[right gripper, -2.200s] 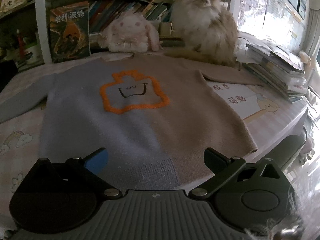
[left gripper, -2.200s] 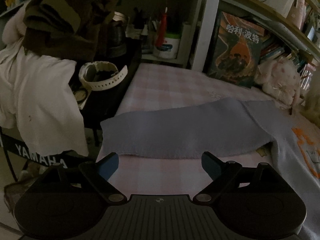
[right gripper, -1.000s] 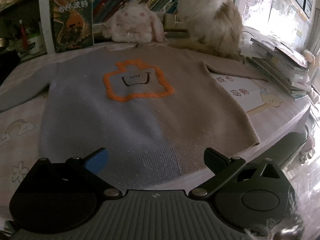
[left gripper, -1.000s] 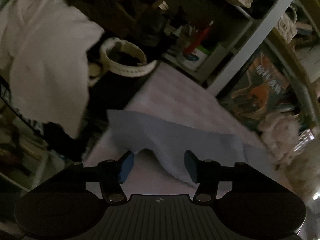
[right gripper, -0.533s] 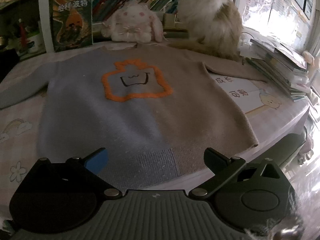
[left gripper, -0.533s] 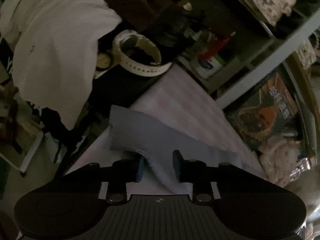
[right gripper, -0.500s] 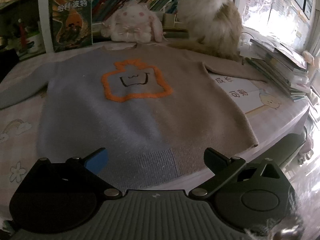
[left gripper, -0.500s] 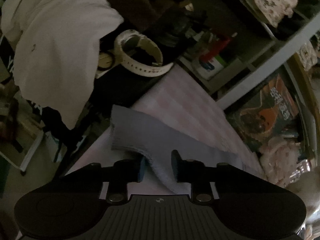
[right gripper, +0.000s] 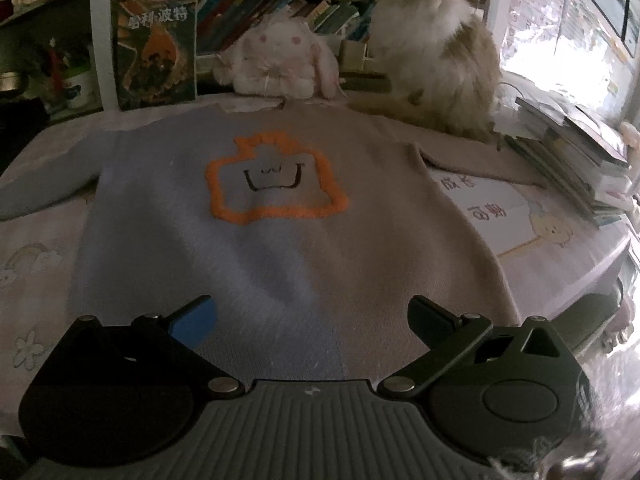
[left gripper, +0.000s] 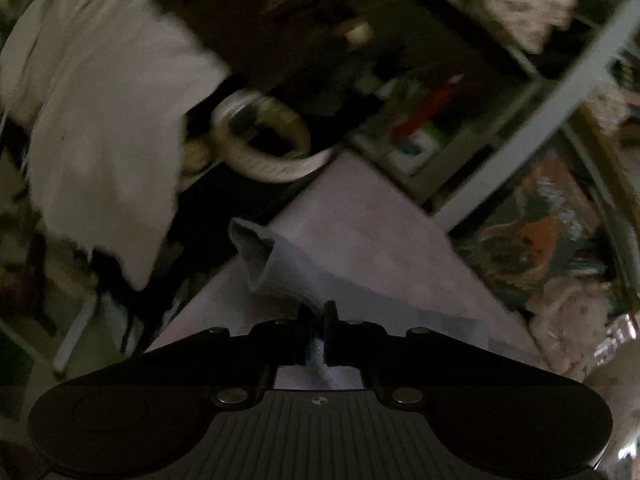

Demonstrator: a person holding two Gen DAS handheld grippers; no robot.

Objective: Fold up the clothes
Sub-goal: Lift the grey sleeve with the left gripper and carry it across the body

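A blue and tan sweater (right gripper: 280,208) with an orange outline figure lies flat, front up, on the pink bed sheet (right gripper: 36,256). Its blue left sleeve (left gripper: 288,268) runs toward the bed's left edge. In the dim left wrist view my left gripper (left gripper: 318,312) is shut on the near edge of that sleeve, and the cuff end curls up off the sheet. My right gripper (right gripper: 312,316) hovers open over the sweater's bottom hem, nothing between its fingers.
A fluffy cat (right gripper: 436,48) sits at the sweater's far right shoulder beside a plush rabbit (right gripper: 280,60). Stacked books (right gripper: 580,156) lie at the right edge. A shelf with a poster (right gripper: 158,44) stands behind. Left of the bed hang white cloth (left gripper: 104,120) and a white ring-shaped object (left gripper: 260,140).
My left gripper's jaws closed onto the sleeve edge and lifted it slightly, so the cuff now curls up. The right gripper has stayed over the hem.
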